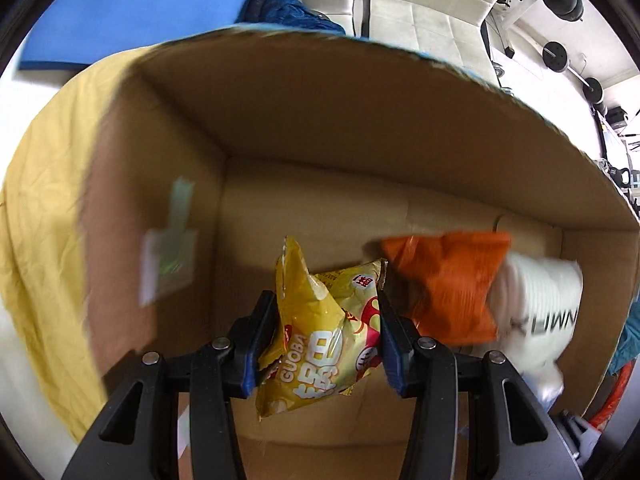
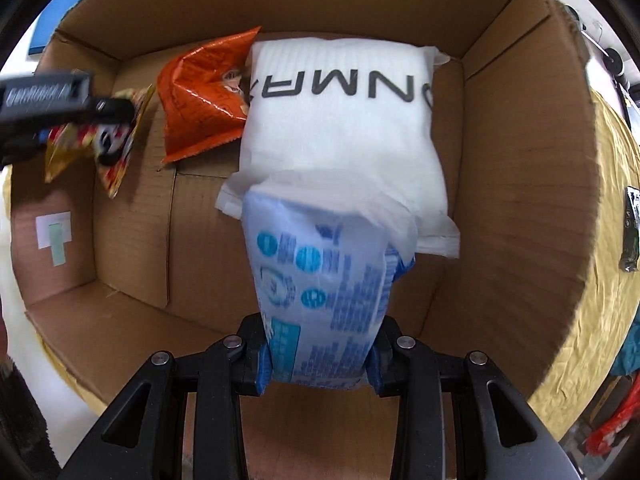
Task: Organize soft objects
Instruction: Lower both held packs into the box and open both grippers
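Note:
My left gripper [image 1: 324, 320] is shut on a yellow GUOBA snack bag [image 1: 320, 340] and holds it inside the cardboard box [image 1: 320, 120], near its left wall. The left gripper [image 2: 108, 112] and the yellow bag [image 2: 116, 148] also show at the left of the right wrist view. My right gripper [image 2: 318, 360] is shut on a blue-and-white soft pack [image 2: 320, 280], held over the box floor [image 2: 132, 220]. An orange snack bag [image 2: 200, 96] and a white pack with black letters [image 2: 344, 120] lie on the box floor; both also show in the left wrist view, orange bag [image 1: 444, 284], white pack [image 1: 536, 304].
The box stands on a yellow cloth [image 1: 44, 240]. A white-and-green label [image 2: 56, 236] is on the box's left wall. A blue mat [image 1: 120, 8] and blue fabric [image 1: 280, 8] lie beyond the box. A dark packet [image 2: 630, 236] lies on the cloth at right.

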A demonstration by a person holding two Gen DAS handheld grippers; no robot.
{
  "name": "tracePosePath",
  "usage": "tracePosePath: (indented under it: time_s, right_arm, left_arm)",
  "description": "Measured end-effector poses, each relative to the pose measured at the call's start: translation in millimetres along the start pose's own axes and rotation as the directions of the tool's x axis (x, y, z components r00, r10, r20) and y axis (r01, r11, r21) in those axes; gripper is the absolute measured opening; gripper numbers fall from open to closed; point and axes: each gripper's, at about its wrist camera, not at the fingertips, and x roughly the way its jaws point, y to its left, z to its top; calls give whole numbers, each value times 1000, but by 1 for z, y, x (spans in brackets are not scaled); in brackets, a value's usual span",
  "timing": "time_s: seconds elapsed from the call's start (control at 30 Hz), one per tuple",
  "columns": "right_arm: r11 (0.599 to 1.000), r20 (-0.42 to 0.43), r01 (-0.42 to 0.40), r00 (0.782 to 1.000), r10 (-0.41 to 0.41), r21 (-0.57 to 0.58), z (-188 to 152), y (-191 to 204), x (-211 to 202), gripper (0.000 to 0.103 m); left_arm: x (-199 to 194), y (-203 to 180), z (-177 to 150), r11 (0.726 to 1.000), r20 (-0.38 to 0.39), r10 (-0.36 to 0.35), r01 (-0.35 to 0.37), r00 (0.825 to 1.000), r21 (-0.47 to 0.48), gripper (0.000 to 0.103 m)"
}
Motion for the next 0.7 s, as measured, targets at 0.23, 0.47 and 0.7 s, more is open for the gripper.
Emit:
tracePosePath:
  time_s: [0.23,0.47,0.7]
  right_arm:
    - [1000,-10,-4,1000,5,24,9,-1,12,40]
    - [999,-11,-7,1000,7,43,12,-9,17,51]
    - [998,4,-8,1000,7,64,5,-6,13,59]
  left_arm:
    - [9,-13,13,999,-10,7,-7,1000,41,47]
    - [-7,-16,5,999,4,18,-18,1000,38,50]
    - [-25,-9,-5,999,31,22,-23,999,31,50]
